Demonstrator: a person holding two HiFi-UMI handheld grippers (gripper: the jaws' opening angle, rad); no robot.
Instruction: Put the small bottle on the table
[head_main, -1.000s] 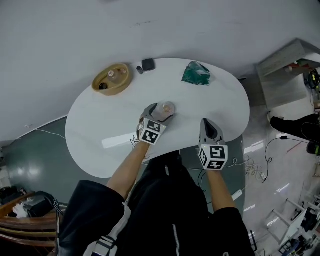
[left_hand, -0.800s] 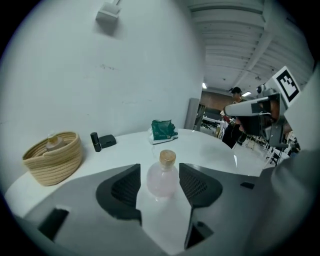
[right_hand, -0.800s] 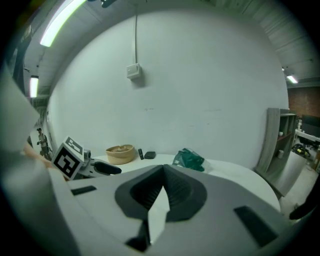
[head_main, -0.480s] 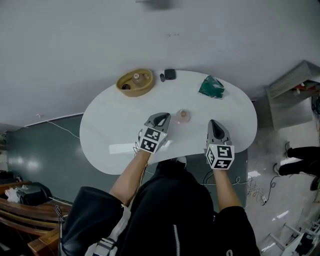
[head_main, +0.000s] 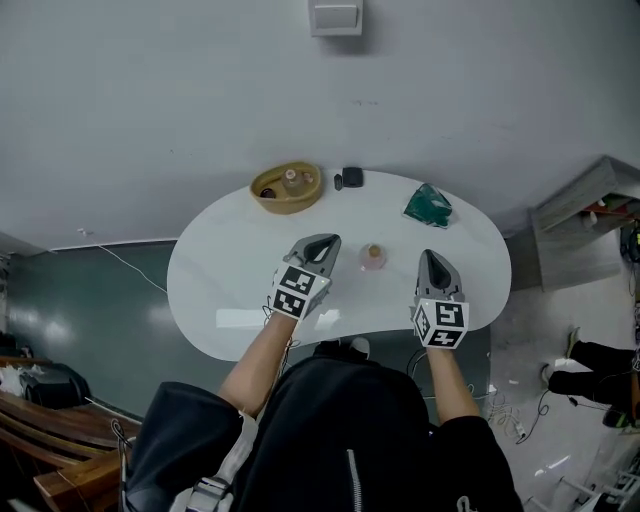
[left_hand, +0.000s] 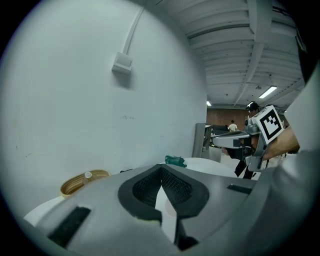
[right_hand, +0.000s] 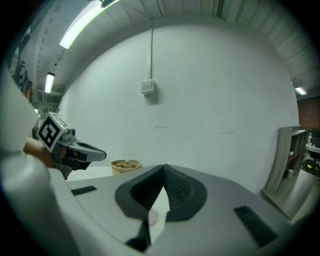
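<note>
Plainly, the small bottle (head_main: 373, 256) is standing upright on the white desk (head_main: 230, 290), out in the open between the two claws and touching neither of them. The left claw (head_main: 323, 243) is hovering just to the bottle's left, pointing toward the wall. In the left gripper view its jaws are pressing together at the tips with nothing between them. The right claw (head_main: 431, 257) is sitting near the bottle on the other side, close to the desk's near edge. In the right gripper view its ribbed pads are likewise meeting at the tips and gripping nothing. A pale pinkish blur is showing through the narrow slit below those pads, too unclear to name.

Toward the back of the desk a tan bowl (head_main: 287, 190) is resting near the wall, holding what looks like another small bottle and a dark item. Just right of the bowl a small dark object (head_main: 351, 177) is lying on the desk, and further right a crumpled green bundle (head_main: 428, 205) is sitting well apart from the claws. A pale wall plate (head_main: 335, 15) is hanging on the grey wall above the desk. The person's bare forearms are reaching out from dark sleeves to hold both claws.
</note>
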